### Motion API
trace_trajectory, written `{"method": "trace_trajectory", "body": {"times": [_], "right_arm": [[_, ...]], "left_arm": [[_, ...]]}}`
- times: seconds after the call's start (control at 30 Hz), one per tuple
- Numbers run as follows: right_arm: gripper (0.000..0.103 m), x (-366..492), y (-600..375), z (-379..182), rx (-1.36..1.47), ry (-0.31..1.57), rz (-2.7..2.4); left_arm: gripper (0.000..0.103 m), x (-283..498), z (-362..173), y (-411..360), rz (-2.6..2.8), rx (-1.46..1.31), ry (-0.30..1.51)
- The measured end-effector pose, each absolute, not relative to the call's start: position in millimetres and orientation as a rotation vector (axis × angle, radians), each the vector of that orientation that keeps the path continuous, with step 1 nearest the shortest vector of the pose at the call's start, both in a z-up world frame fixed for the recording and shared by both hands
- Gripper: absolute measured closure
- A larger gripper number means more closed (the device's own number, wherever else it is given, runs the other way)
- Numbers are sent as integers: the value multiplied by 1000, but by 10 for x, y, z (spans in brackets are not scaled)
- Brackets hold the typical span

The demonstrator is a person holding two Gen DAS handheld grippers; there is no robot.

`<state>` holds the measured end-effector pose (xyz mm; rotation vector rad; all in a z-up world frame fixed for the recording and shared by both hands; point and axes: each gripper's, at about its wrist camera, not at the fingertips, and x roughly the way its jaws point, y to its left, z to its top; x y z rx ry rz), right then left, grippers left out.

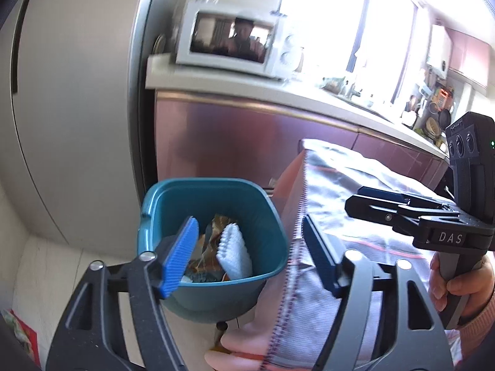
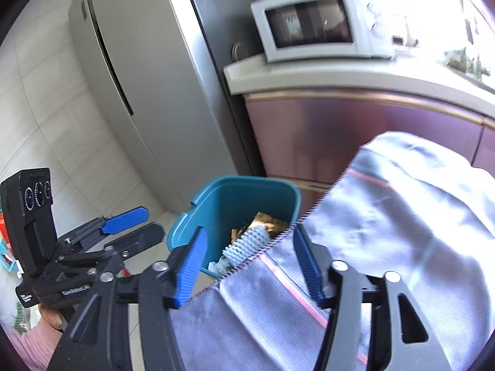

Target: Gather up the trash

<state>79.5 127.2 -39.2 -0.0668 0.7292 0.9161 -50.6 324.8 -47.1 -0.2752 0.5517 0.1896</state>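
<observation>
A teal trash bin (image 1: pixel 260 210) (image 2: pixel 235 198) stands on the floor against the cabinet, holding a white wrapper (image 1: pixel 235 253) (image 2: pixel 244 244), a gold-brown wrapper (image 1: pixel 216 225) (image 2: pixel 269 224) and other scraps. A large silvery-grey bag (image 1: pixel 334 185) (image 2: pixel 402 216) with a serrated edge lies just right of the bin. My left gripper (image 1: pixel 250 253) is open above the bin, empty. My right gripper (image 2: pixel 250 262) is open over the bin's right rim and the bag's edge; it also shows in the left wrist view (image 1: pixel 377 199). The left gripper shows in the right wrist view (image 2: pixel 136 222).
A tall grey fridge (image 1: pixel 77 108) (image 2: pixel 148 77) stands left of the bin. A maroon cabinet (image 1: pixel 247 142) (image 2: pixel 340 136) with a white countertop carries a white microwave (image 1: pixel 235 43) (image 2: pixel 315 27). Red packaging (image 1: pixel 21 334) lies on the tiled floor at left.
</observation>
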Motion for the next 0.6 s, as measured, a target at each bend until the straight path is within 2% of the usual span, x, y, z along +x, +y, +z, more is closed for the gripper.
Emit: {"method": "trace_trajectory", "body": {"times": [0.1,0.13,0.17,0.23,0.6], "right_arm": [[33,638,1012,-303,-62,655,868],[24,582,905,-273,-62,627,846],[15,526,792,-249,-58,598,814],[8,396,563,-213,-44,545,752],[7,-51,-481,-207,-35,390,405]], "left_arm": [[11,-617,-347,3056,185,-246,497],[5,-642,-312,2970,184,-233,477],[5,-659,-278,2885,183,-221,461],[5,-671,-213,2728,170,-209,436],[5,-586,-12,1759,112,-173,339]]}}
